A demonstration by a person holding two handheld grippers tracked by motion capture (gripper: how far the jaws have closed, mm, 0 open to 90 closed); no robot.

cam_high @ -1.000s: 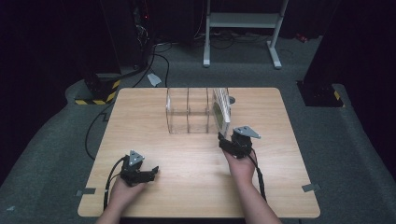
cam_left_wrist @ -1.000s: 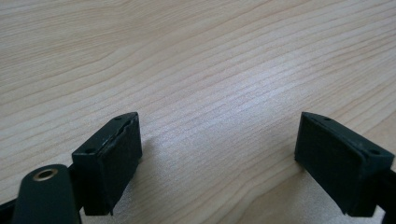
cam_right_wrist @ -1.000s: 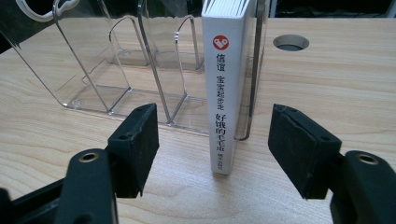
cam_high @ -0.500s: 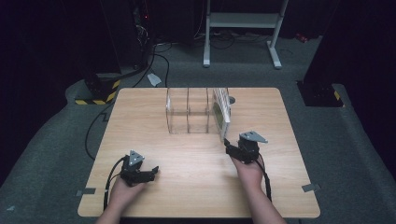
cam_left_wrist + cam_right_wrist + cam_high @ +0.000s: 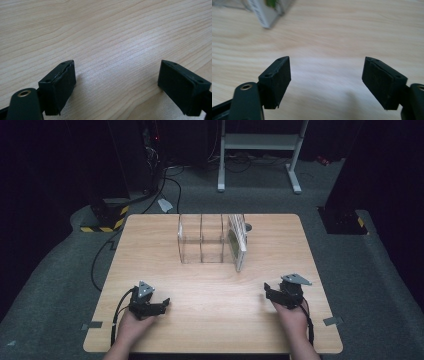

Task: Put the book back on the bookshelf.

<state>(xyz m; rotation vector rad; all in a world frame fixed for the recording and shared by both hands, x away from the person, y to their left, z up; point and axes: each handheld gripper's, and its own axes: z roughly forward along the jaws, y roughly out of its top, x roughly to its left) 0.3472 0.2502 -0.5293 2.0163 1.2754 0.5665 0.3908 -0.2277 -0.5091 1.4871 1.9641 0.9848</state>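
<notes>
A clear rack (image 5: pixel 201 242) with upright dividers stands at the table's far middle. A white case with a green panel (image 5: pixel 237 242) stands on edge in the rack's rightmost slot; its blurred corner (image 5: pixel 265 10) appears at the top left of the right gripper view. My right gripper (image 5: pixel 268 293) rests low at the near right of the table, well apart from the case. Its jaws have just been opening, and the gap (image 5: pixel 327 72) holds only bare wood. My left gripper (image 5: pixel 164 304) sits at the near left, open (image 5: pixel 117 72) over bare wood.
The wooden table (image 5: pixel 150 250) stands on grey carpet. A small dark round thing (image 5: pixel 248 227) lies behind the rack. Cables, a hazard-striped box (image 5: pixel 106 217) and a white stand's legs (image 5: pixel 257 150) are on the floor beyond the far edge.
My right hand has drawn back from the case's near end to the near right of the table, and its jaws stand wider. The case stays in the rack. The left hand has not moved.
</notes>
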